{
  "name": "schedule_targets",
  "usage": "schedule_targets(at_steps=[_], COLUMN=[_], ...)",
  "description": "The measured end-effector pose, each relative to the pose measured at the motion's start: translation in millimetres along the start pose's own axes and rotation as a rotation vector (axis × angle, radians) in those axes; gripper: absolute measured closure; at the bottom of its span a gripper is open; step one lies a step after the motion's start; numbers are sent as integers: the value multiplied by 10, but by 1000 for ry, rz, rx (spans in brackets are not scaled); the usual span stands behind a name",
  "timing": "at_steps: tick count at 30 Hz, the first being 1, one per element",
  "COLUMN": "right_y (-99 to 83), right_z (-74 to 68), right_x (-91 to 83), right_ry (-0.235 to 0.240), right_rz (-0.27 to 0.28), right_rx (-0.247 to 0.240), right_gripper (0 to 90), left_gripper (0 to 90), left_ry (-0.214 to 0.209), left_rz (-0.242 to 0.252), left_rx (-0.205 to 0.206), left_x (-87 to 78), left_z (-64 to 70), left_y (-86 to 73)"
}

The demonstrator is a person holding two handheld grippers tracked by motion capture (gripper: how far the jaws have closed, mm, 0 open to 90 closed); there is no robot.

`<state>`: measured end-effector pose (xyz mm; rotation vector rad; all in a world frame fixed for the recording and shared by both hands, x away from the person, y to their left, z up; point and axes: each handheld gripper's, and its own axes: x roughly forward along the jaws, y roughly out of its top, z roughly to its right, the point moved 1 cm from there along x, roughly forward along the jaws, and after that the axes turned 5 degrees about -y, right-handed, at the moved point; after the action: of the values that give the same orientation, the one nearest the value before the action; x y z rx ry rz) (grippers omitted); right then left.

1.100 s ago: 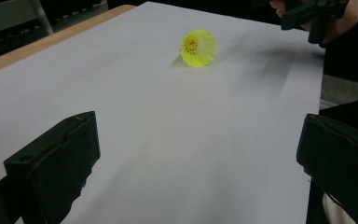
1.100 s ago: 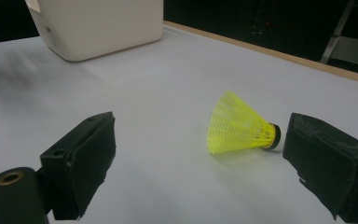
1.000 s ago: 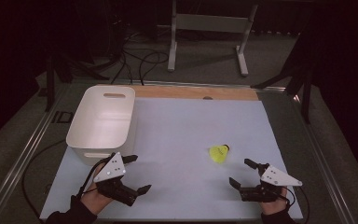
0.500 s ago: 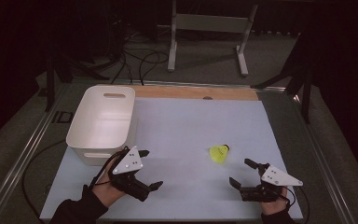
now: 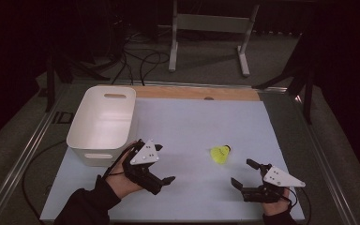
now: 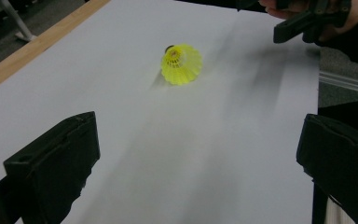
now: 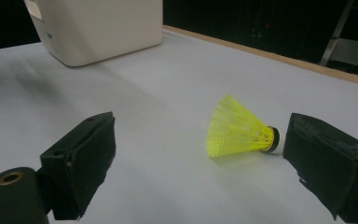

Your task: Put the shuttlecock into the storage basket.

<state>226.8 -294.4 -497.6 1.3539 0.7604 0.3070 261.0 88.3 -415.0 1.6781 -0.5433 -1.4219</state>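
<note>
A yellow shuttlecock [image 5: 220, 153] lies on its side on the pale mat, right of centre and near the front. My left gripper [image 5: 165, 163] is open a hand's width to its left, with nothing between its jaws. In the left gripper view the shuttlecock [image 6: 182, 64] lies ahead of the wide-apart jaws, skirt toward the camera. My right gripper [image 5: 242, 172] is open just in front of and to the right of the shuttlecock. In the right gripper view the shuttlecock [image 7: 240, 128] lies between the two jaws, and its dark cork tip is close to the right one.
A white plastic bin [image 5: 98, 140] stands on the mat's left side, right behind my left hand; it also shows in the right gripper view [image 7: 98, 28]. A wooden strip [image 5: 197, 93] runs along the mat's far edge. A metal stand [image 5: 208, 23] and cables are on the floor beyond.
My left gripper has moved to the right and a little forward, from the front left corner toward the shuttlecock. The right gripper and the shuttlecock have stayed still.
</note>
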Motion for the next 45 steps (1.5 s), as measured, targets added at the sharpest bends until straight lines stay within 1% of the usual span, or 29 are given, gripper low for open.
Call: schedule_targets(at_steps=[2,4,5,6,8,9,11,13,14,16,17,19,20,21,22,26,28,29,31,32,34,36,37,38,40,41,42,43,45], right_y=[1,2,2,2,3,3,4,5,5,5,6,6,6,6,6,6,5,5,4,4,5,5,4,4,3,2,2,3,4], right_z=[1,1,1,1,2,2,-1,-1,-2,4,3,4,4,4,4,7,6,6,6,6,6,6,7,7,8,7,5,5,4], right_x=[0,-4,-3,-3,-4,-2,-2,-2,-1,-4,-5,-5,-4,-3,-3,-5,-6,-5,-1,-1,0,0,0,1,5,6,7,6,5], right_ry=[-1,-1,-3,-2,-1,-1,0,0,-1,0,0,1,1,1,2,3,3,3,3,3,5,4,5,5,6,6,6,6,8], right_rz=[1,2,4,4,3,3,3,4,6,6,6,7,7,7,7,6,4,5,7,6,6,6,7,8,8,8,6,6,6], right_rx=[2,0,-2,0,3,2,3,1,-1,-1,1,1,1,1,2,3,5,6,5,5,4,4,5,5,7,6,6,5,5], right_gripper=[91,91,91,91,91,91,91,91,91,91,91,91,91,91,91,91,91,91,91,91,91,91,91,91,91,91,91,91,91], left_gripper=[0,0,0,0,0,0,0,0,0,0,0,0,0,0,0,0,0,0,0,0,0,0,0,0,0,0,0,0,0], left_ry=[0,-2,-7,-5,-17,-15,-27,-20,-28,-30,-24,-28,-25,-29,-22,-28,-23,-31,-26,-34,-32,-33,-41,-29,-38,-34,-43,-38,-44], left_rz=[-4,-7,-4,-6,-13,-14,-30,-31,-37,-42,-39,-39,-34,-34,-36,-34,-36,-35,-41,-39,-40,-48,-54,-60,-65,-69,-74,-76,-81], left_rx=[-4,4,-3,2,-3,-2,-8,-4,0,3,4,7,12,12,16,14,16,13,17,11,8,1,-7,-10,-21,-18,-21,-15,-16], left_x=[28,52,70,86,127,150,205,231,275,323,349,370,431,454,478,565,604,628,676,704,755,798,825,858,911,938,967,993,1044], left_z=[-22,-48,-56,-66,-84,-89,-102,-105,-120,-135,-138,-148,-164,-172,-181,-218,-233,-241,-258,-267,-286,-302,-314,-325,-348,-360,-369,-381,-399], left_y=[36,71,87,104,136,152,186,202,230,263,278,295,337,355,372,430,452,462,478,482,491,499,504,512,524,529,533,537,544])
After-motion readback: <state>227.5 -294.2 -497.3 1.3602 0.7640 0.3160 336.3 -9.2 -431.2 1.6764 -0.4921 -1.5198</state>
